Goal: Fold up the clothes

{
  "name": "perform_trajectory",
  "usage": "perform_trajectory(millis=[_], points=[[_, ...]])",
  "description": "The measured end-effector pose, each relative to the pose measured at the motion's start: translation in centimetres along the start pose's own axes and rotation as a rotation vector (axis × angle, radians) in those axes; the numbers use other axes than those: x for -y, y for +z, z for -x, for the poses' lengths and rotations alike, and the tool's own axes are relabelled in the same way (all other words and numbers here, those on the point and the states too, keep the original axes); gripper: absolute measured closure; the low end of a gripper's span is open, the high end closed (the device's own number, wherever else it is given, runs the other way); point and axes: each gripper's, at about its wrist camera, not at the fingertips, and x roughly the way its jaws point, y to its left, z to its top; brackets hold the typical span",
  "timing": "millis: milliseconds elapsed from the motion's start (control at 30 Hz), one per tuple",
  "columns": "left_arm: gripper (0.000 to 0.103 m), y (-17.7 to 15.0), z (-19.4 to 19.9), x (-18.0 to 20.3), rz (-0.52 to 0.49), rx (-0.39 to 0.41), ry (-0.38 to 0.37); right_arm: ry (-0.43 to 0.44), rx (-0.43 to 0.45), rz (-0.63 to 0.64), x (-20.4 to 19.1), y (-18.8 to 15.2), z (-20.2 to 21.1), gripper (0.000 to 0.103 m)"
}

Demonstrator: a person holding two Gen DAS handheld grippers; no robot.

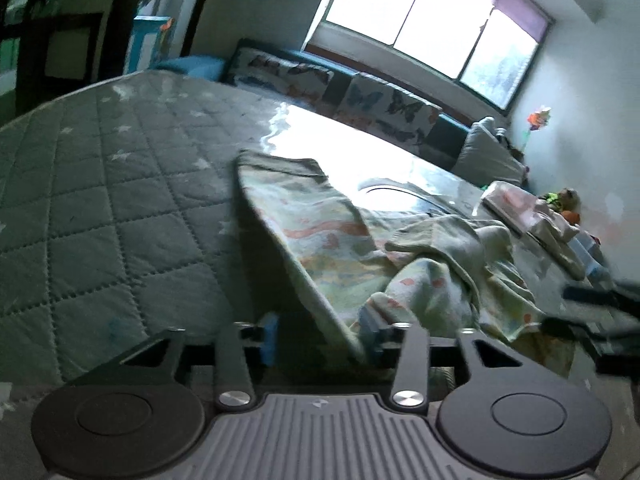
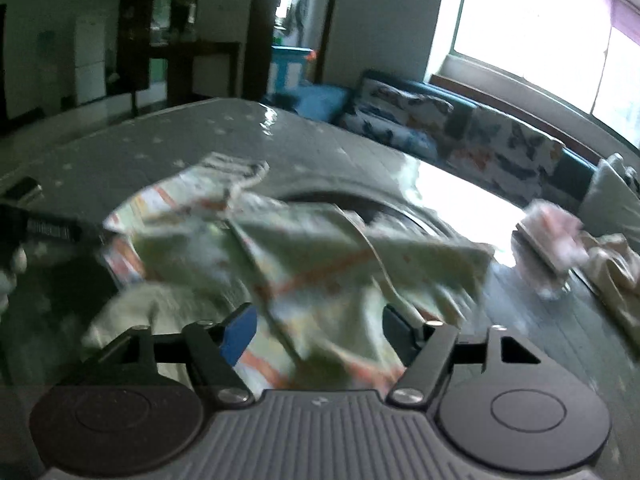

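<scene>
A pale green garment [image 1: 320,232], printed with orange and yellow patches, lies crumpled on the grey quilted bed cover [image 1: 100,208]. One part is spread fairly flat toward the left, with a straight edge running down to the left gripper [image 1: 320,338]; the rest is bunched in folds to the right.

In the left wrist view the left gripper points down at the bed at a slant. Its jaws stand apart, and the garment's near edge drops between them, lying against the inner side of the right-hand blue pad [image 1: 370,330] and clear of the left one. The pads do not press the cloth from both sides.

In the right wrist view the right gripper [image 2: 316,332] also slants downward over the same garment [image 2: 304,256], which is smeared by motion blur. Its jaws are well apart; cloth lies between and below them, but the blur hides whether either pad touches it. The left gripper shows here as a dark bar at the left edge.

Farther along the bed, to the right, sits a small stack of folded clothes [image 1: 524,208]. Beyond the bed a sofa carries butterfly-print cushions [image 1: 384,104] under a bright window [image 1: 432,24], and a grey pillow [image 1: 488,152] leans near the corner.
</scene>
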Motion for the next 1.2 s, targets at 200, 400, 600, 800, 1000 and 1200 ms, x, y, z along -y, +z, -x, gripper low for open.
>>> perform_trajectory(millis=[200, 400, 600, 800, 1000, 1200], points=[[0.034, -0.7, -0.2, 1.1, -0.061, 0.028, 0.007, 0.028, 0.006, 0.004, -1.7, 2.5, -3.5, 0.05], [0.022, -0.7, -0.2, 1.0, -0.056, 0.034, 0.004, 0.04, -0.013, 0.017, -2.9, 3.5, -6.5, 0.053], [0.015, -0.6, -0.1, 1.3, -0.06, 0.028, 0.015, 0.025, -0.024, 0.011, -2.7, 3.6, -7.7, 0.077], [0.011, 0.0, 0.9, 0.5, -0.022, 0.028, 0.021, 0.026, 0.007, -0.01, -2.0, 3.3, -6.6, 0.093], [0.01, 1.1, 2.9, 1.5, -0.049, 0.087, -0.013, 0.03, 0.045, -0.064, -1.0, 3.4, -5.6, 0.097], [0.008, 1.4, 2.8, 4.4, -0.122, 0.084, -0.116, 0.064, 0.069, -0.181, 1.3, 3.4, -3.9, 0.098]])
